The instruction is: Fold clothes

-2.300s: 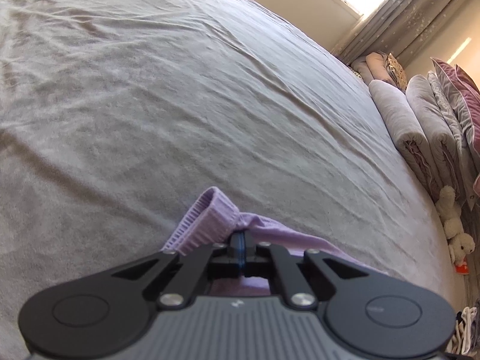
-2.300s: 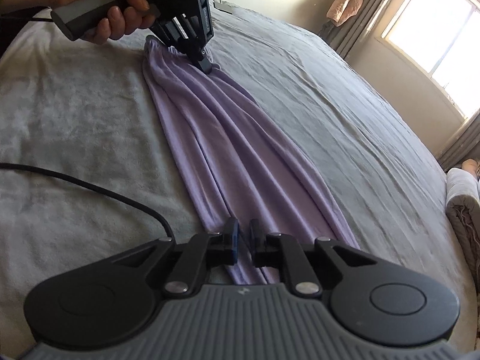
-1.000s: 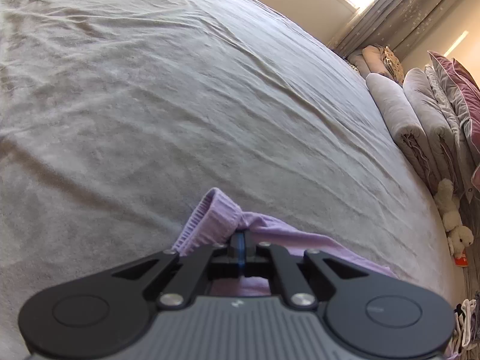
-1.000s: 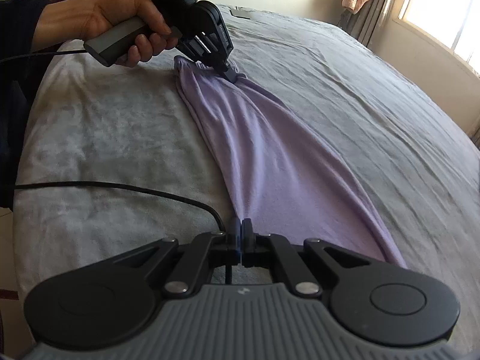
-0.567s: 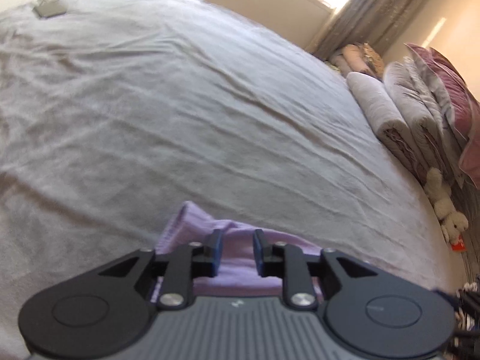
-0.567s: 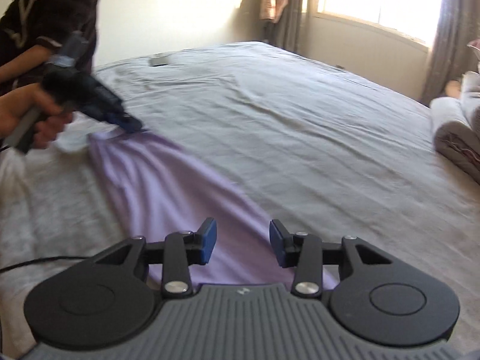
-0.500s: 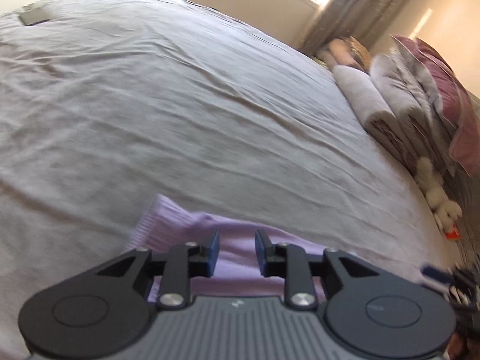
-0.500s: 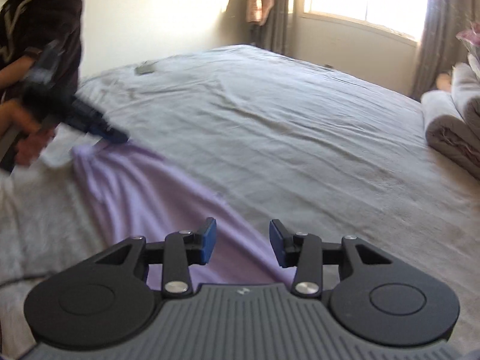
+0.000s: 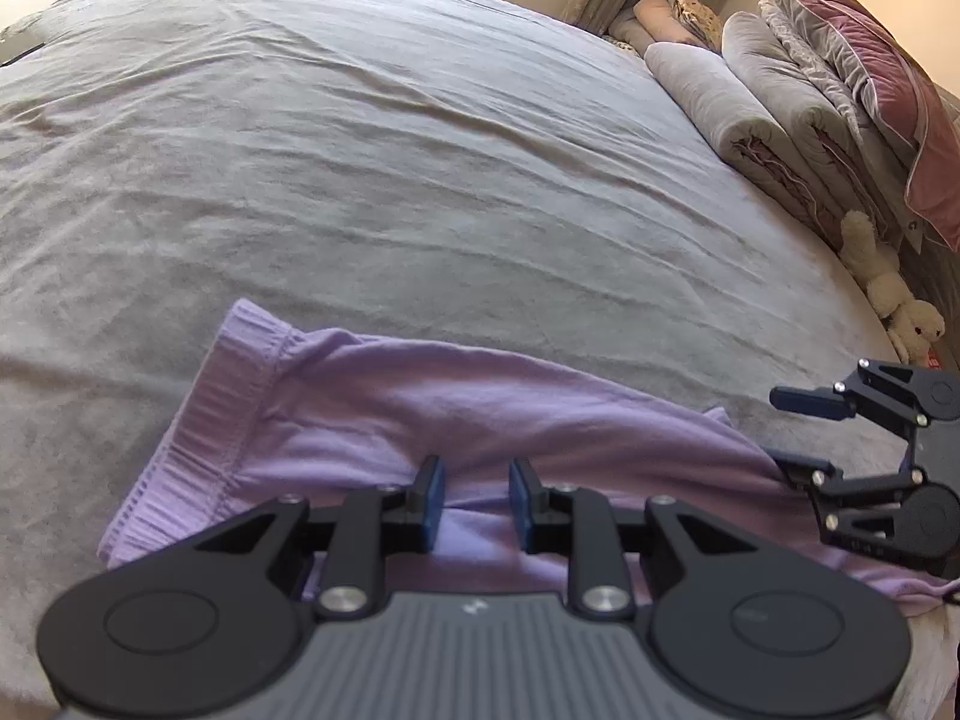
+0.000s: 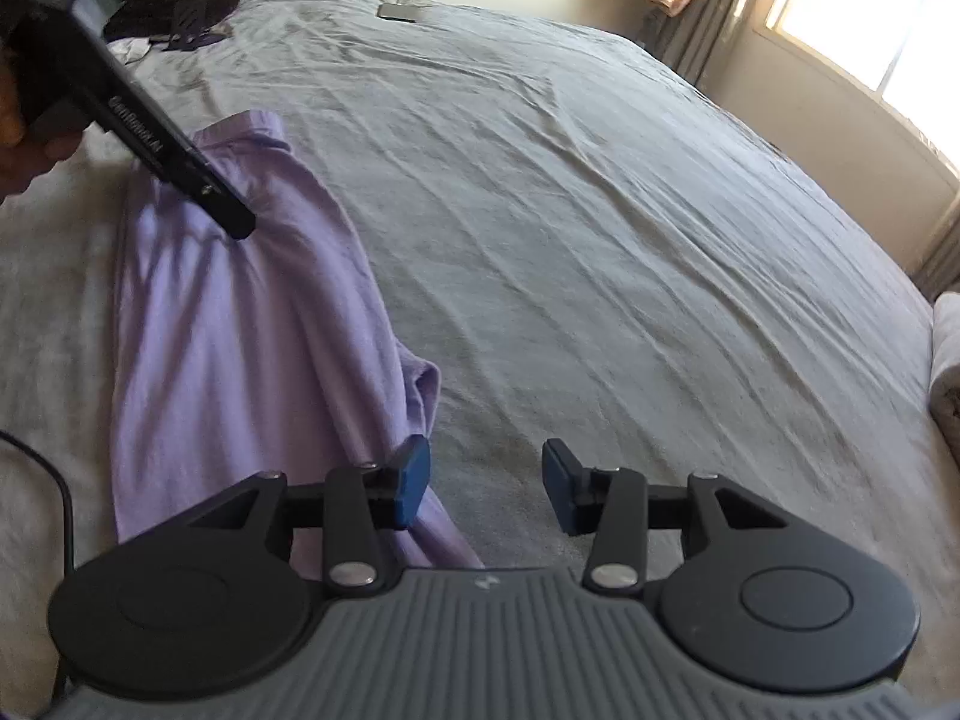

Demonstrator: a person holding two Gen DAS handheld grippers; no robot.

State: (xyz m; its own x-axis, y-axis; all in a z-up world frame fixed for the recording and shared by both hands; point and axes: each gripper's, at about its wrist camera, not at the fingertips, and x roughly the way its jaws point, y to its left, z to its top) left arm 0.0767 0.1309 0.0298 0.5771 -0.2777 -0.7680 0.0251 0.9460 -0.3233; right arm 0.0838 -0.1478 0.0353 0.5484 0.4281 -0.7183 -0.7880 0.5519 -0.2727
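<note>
Lilac cloth, one garment [image 9: 456, 420], is lying flat on the grey bedspread [image 9: 360, 180], spreading just under and ahead of the left gripper [image 9: 471, 501], whose jaws are standing slightly apart and gripping nothing; the right gripper [image 10: 486, 486] is hovering at the garment's far end with jaws parted wider, having just been opening, nothing between them. Two rolled grey blankets [image 9: 738, 114] are lying well ahead to the right, one plush toy [image 9: 894, 294] beside them; curtains [image 10: 678, 18] are hanging by one bright window [image 10: 870, 12].
</note>
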